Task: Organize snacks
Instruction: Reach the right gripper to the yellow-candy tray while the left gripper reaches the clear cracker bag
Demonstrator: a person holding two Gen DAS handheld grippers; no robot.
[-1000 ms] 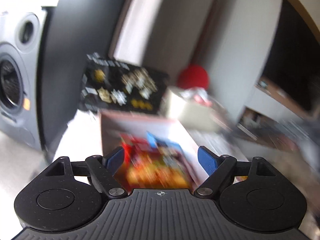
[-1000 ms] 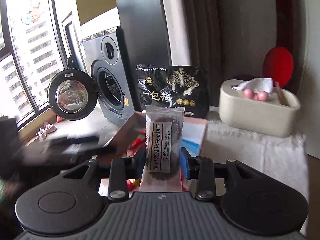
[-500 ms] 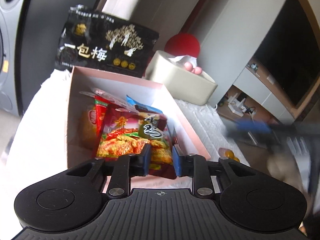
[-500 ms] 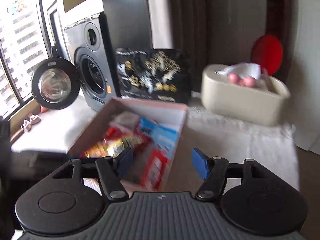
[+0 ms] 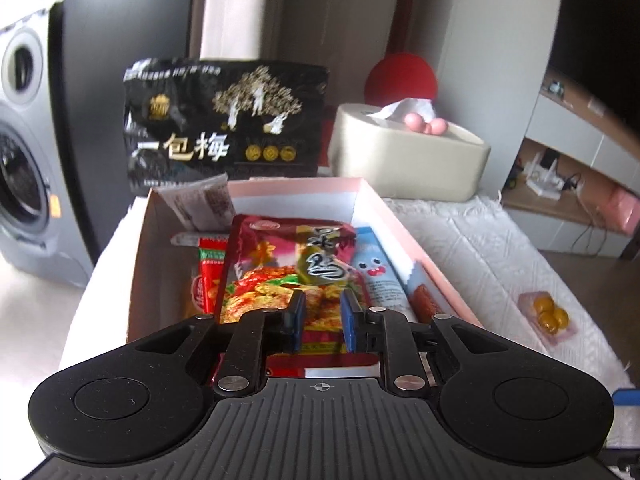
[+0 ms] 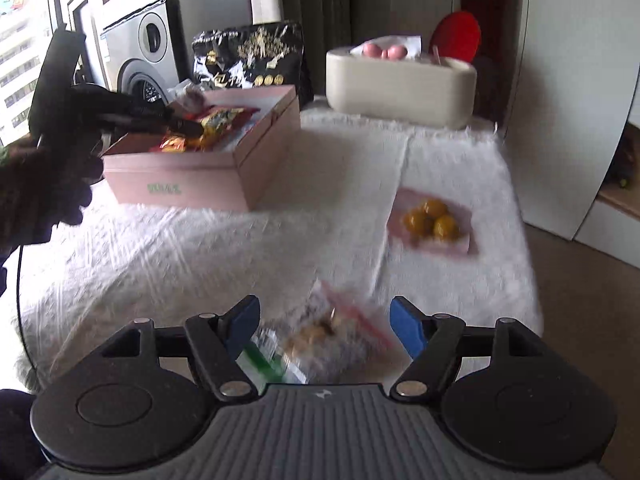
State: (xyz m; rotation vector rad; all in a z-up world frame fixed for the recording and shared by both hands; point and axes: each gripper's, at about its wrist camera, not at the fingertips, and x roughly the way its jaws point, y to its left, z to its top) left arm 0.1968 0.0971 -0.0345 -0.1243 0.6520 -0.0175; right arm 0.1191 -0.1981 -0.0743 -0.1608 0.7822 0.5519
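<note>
A pink open box (image 5: 372, 196) (image 6: 264, 148) on the white cloth holds several snack packets. My left gripper (image 5: 321, 316) is shut on a red and yellow snack packet (image 5: 288, 264) over the box; it also shows in the right wrist view (image 6: 176, 122), holding the packet (image 6: 218, 122). A grey cookie packet (image 5: 204, 204) leans in the box's far left corner. My right gripper (image 6: 324, 330) is open, just above a clear packet of nuts (image 6: 324, 340) and a green and white packet (image 6: 268, 364). A pink packet of yellow sweets (image 6: 432, 220) (image 5: 546, 316) lies to the right.
A black plum bag (image 5: 224, 128) stands behind the box. A cream tissue box (image 5: 408, 160) (image 6: 400, 84) sits at the back right with a red disc (image 5: 400, 80) behind it. A toy washing machine (image 6: 140, 56) stands at the back left. The cloth's right edge drops to the floor.
My right gripper dropped the grey cookie packet in the box, opened and pulled back to the near packets. My left gripper closed on the red and yellow packet in the box.
</note>
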